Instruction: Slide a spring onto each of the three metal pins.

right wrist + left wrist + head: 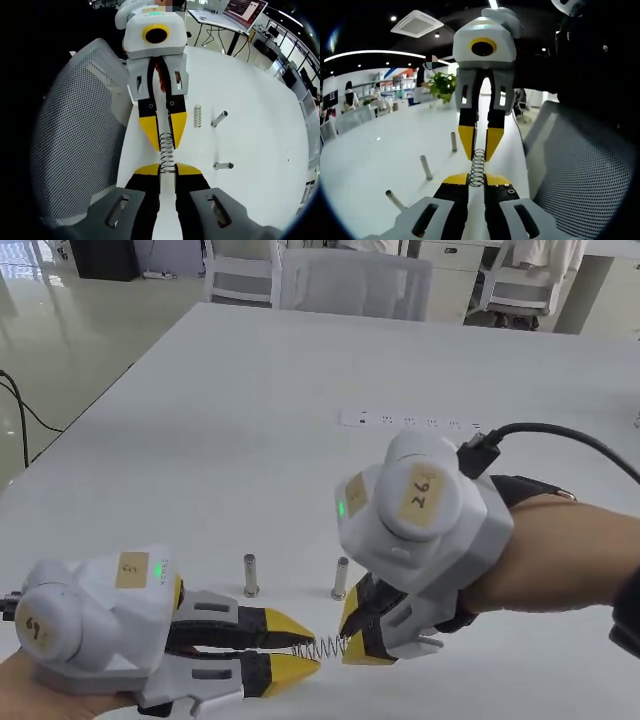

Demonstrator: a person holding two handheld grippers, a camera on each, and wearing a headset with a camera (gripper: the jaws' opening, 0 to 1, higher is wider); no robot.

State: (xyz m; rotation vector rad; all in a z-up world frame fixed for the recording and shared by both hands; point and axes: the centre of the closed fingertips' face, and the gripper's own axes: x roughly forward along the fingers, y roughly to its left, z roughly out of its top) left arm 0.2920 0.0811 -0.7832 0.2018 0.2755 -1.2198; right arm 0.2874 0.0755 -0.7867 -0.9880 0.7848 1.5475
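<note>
A small steel spring [322,647] is stretched between both grippers near the table's front edge. My left gripper [297,648] is shut on its left end, and my right gripper [350,637] is shut on its right end. In the left gripper view the spring [478,167] runs from my own jaws up to the right gripper [480,146]. Three metal pins [454,141] [425,167] [395,200] stand upright to the left. Two pins [250,575] [340,578] stand just behind the grippers in the head view. A second spring [198,116] lies loose on the table beside a pin [219,118].
The white table [300,420] stretches far ahead, with a white power strip [410,421] lying on it. A black cable [560,435] trails from the right gripper. A grey mesh chair [80,130] sits close behind the grippers; other chairs [350,285] stand at the far end.
</note>
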